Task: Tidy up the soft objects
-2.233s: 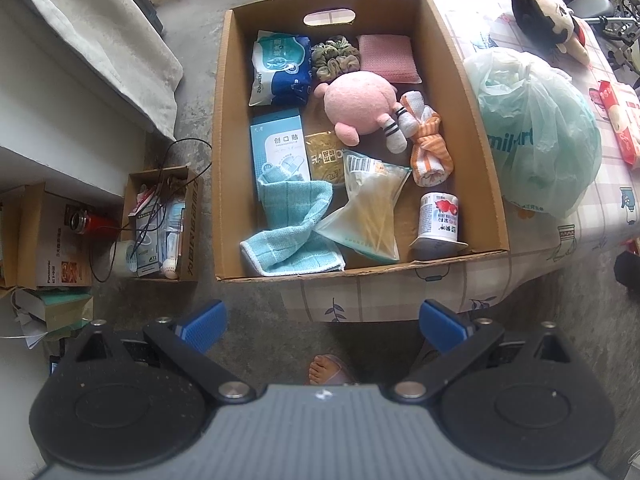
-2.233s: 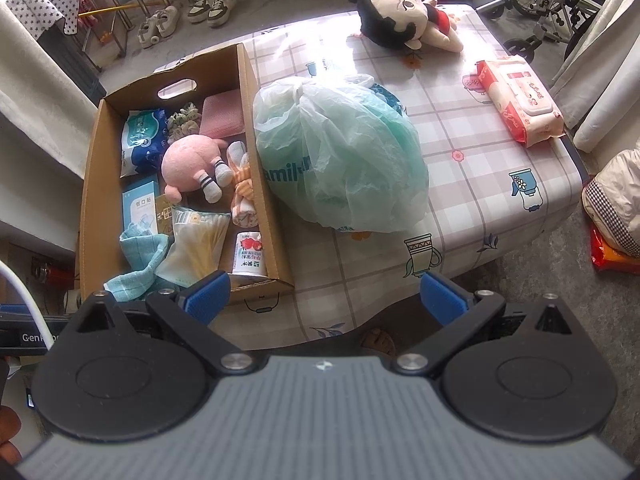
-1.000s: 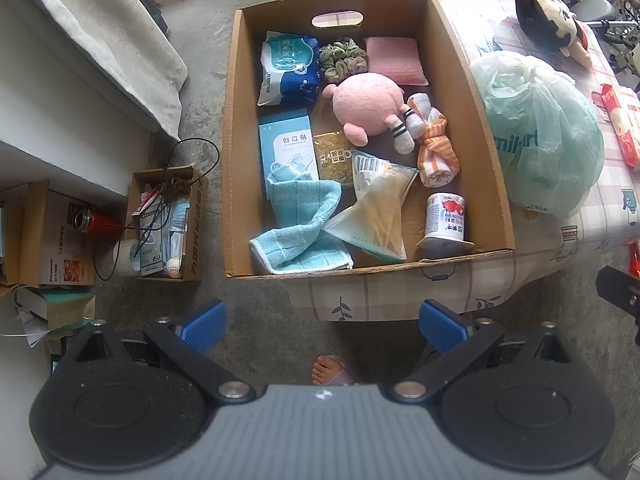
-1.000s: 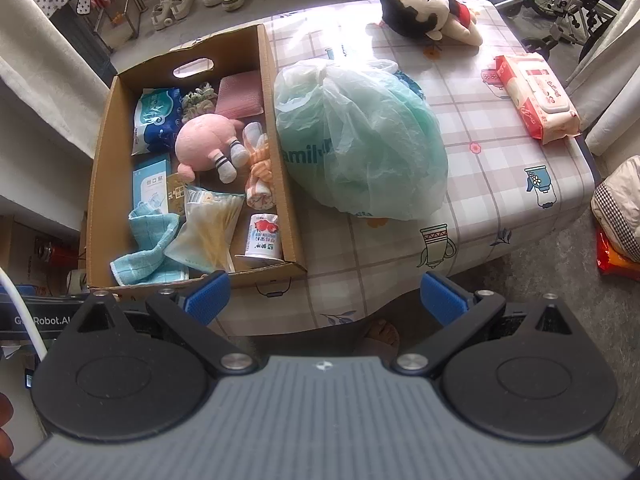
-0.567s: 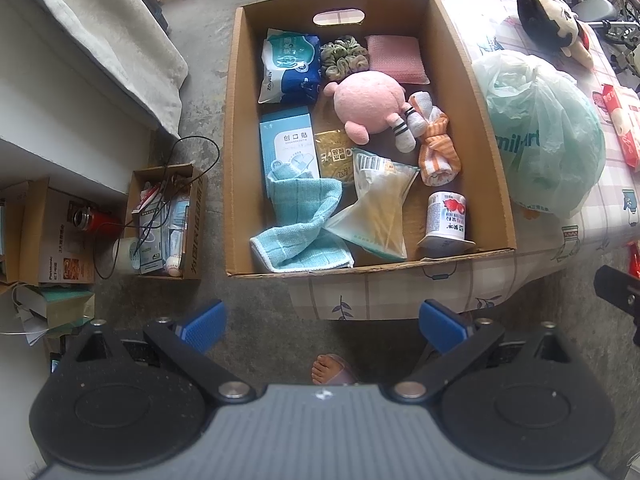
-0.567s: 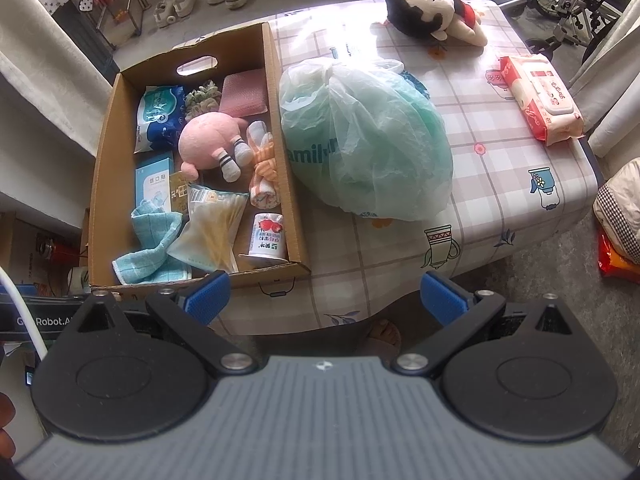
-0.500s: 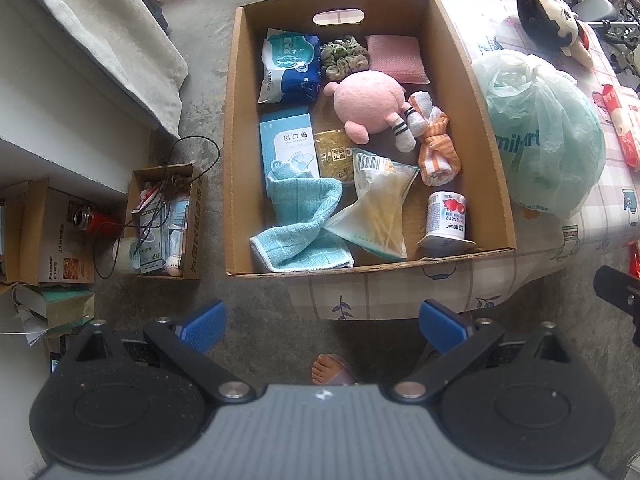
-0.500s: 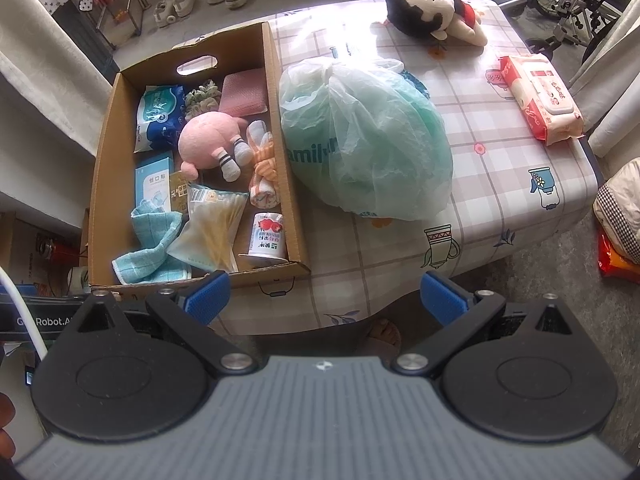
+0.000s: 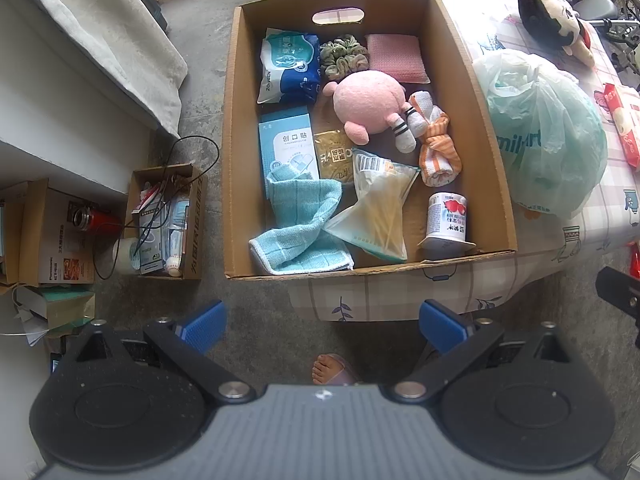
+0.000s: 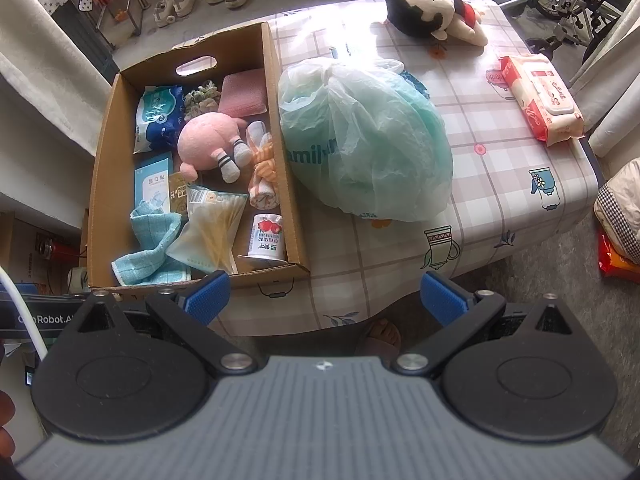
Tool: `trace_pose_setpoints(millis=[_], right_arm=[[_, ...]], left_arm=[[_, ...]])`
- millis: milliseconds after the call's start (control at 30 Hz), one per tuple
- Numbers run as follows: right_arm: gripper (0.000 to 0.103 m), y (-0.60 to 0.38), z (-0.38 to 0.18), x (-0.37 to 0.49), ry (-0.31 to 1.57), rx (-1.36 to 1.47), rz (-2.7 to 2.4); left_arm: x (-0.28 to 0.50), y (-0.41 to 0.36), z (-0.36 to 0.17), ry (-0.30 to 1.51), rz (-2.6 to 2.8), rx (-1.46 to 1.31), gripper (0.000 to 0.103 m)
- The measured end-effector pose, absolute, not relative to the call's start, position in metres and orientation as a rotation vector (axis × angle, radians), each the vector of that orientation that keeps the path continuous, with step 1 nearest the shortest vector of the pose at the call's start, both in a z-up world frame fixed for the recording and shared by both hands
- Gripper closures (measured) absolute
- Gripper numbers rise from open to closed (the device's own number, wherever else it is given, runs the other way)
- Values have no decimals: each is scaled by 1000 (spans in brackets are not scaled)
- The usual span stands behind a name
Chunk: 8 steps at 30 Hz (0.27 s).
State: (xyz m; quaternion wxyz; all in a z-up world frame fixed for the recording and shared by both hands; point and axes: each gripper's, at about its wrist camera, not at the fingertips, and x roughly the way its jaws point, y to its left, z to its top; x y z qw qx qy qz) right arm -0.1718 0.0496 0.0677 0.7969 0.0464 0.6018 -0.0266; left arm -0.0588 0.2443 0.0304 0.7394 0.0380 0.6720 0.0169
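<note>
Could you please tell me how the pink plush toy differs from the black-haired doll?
The pink plush toy lies inside the cardboard box, among other items; the black-haired doll lies out on the checked tablecloth, at the far end. The plush is nearly all pink with striped feet; the doll has black hair, a pale face and red clothing. Both are soft toys lying down, untouched by either gripper.

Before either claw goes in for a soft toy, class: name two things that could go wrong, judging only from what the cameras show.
The cardboard box is crowded: reaching for the pink plush may snag the striped cloth touching it, or tip the upright cup nearby.

The box's left side seems to overhang the table edge, so pressing down there could tilt it.

Both the left claw and right claw are open and empty.
</note>
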Motion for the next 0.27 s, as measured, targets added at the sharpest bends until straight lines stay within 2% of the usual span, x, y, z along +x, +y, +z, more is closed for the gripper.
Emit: trace_pose_setpoints(millis=[267], right_arm=[[1,45,67,-170,1296,107,-64]], left_arm=[[-58,243,30,1474,39,84,0]])
